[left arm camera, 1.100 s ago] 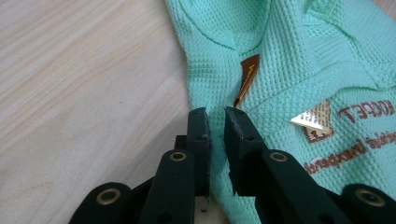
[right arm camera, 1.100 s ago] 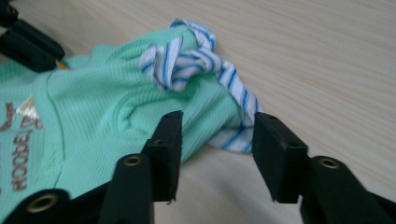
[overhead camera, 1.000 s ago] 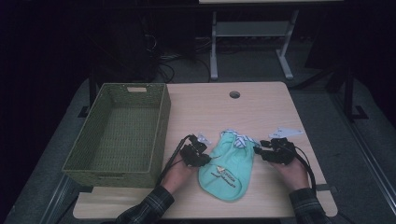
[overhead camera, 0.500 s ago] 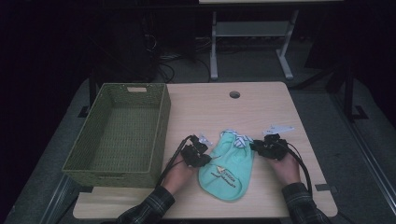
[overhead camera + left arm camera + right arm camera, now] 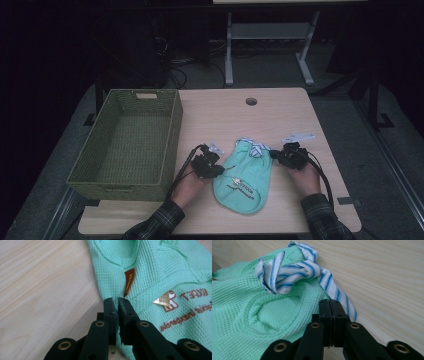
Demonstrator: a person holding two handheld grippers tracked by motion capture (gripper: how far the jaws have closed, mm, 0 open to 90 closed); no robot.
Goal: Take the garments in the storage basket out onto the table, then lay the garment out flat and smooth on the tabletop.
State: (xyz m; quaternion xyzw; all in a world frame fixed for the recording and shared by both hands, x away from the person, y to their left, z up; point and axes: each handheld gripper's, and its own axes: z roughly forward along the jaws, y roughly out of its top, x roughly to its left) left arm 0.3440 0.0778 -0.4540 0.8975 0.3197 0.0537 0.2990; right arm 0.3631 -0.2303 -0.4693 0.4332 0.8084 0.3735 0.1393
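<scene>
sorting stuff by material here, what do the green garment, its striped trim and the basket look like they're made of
Green garment: soft knit, probably cotton, matte; a waffle-like grid texture shows in both gripper views. Striped trim: thin, smooth woven fabric, white with blue stripes, curling at its edges. Basket: woven strands, wicker or paper cord perhaps, matte olive green; the dim high view leaves the fibre unclear.

Both forearms, in plaid sleeves, come in from the near edge and angle slightly toward each other, each hand wrapped around its tool low over the tabletop. The left claw point(image 5: 117, 302) points right and away, its jaws pinched together on the near-left edge of the green bib point(image 5: 245, 175), a sliver of fabric between the pads. The right claw point(image 5: 329, 303), well apart on the right, has just closed its jaws flat together on the bib's edge beside its striped trim.
</scene>
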